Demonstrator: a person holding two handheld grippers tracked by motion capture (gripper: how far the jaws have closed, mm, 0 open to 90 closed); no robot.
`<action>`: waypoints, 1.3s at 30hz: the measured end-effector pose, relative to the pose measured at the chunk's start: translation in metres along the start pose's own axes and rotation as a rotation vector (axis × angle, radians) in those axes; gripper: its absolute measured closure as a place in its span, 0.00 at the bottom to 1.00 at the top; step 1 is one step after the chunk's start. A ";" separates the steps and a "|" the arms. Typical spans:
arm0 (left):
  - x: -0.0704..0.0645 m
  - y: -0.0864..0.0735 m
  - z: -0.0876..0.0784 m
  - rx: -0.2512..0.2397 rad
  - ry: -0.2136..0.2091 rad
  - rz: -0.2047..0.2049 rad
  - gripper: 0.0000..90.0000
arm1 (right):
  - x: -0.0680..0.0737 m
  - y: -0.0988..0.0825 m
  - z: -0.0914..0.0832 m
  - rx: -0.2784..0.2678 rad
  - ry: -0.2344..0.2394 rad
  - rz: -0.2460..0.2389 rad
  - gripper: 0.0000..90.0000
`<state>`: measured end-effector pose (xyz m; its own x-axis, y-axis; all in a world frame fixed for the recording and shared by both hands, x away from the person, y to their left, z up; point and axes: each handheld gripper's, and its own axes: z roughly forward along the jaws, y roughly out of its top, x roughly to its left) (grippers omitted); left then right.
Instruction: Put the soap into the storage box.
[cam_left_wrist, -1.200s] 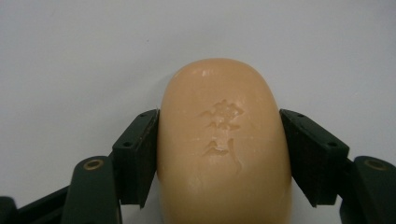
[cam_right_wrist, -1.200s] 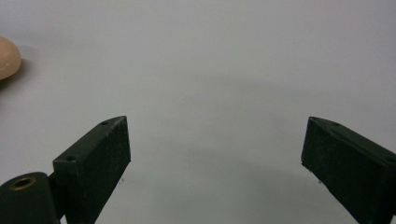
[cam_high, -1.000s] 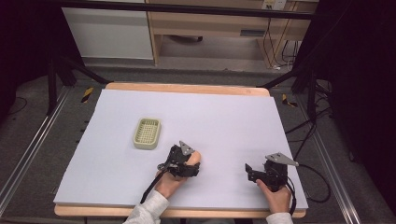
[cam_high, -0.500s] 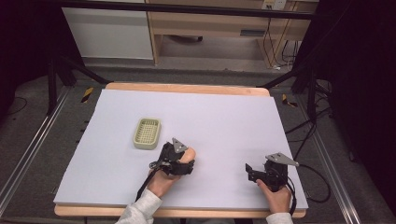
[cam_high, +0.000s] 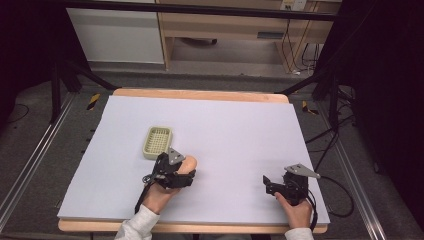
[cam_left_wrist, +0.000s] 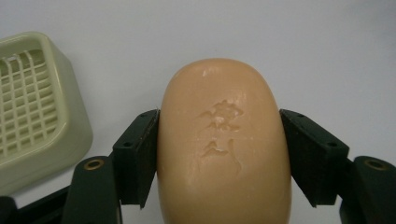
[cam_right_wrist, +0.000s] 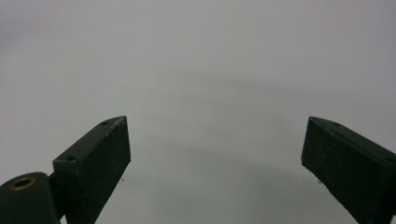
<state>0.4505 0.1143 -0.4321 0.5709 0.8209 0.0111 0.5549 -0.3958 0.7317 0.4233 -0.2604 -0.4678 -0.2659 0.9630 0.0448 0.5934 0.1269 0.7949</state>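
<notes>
Two grippers: left gripper (cam_high: 186, 169) clamps the soap bar (cam_left_wrist: 223, 144) beside the dish (cam_high: 157, 141); right gripper (cam_right_wrist: 215, 154) gapes wide.

The left claw (cam_high: 189, 172) sat at about seven o'clock on the table (cam_high: 240, 125), its jaws clamped against both sides of a bar of soap (cam_left_wrist: 223, 149), forearm entering from six o'clock. The right claw (cam_high: 268, 184) rested at five o'clock, jaws spread wide with nothing between them, hand gripping from behind.

soap bar (cam_left_wrist: 223, 149): embossed mark, unreadable.
</notes>
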 end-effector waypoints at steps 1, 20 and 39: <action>0.001 0.000 0.000 -0.007 0.003 -0.006 0.35 | 0.000 0.000 0.000 0.000 -0.001 -0.003 0.09; 0.032 0.003 -0.015 -0.047 0.044 -0.075 0.35 | 0.010 0.000 0.002 0.012 0.018 -0.049 0.09; 0.061 0.011 -0.010 -0.055 0.090 -0.132 0.35 | 0.010 0.001 0.004 0.017 0.017 -0.049 0.09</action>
<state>0.4853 0.1644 -0.4166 0.4372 0.8989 -0.0288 0.5863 -0.2606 0.7670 0.4241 -0.2495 -0.4692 -0.3082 0.9512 0.0163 0.5918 0.1783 0.7861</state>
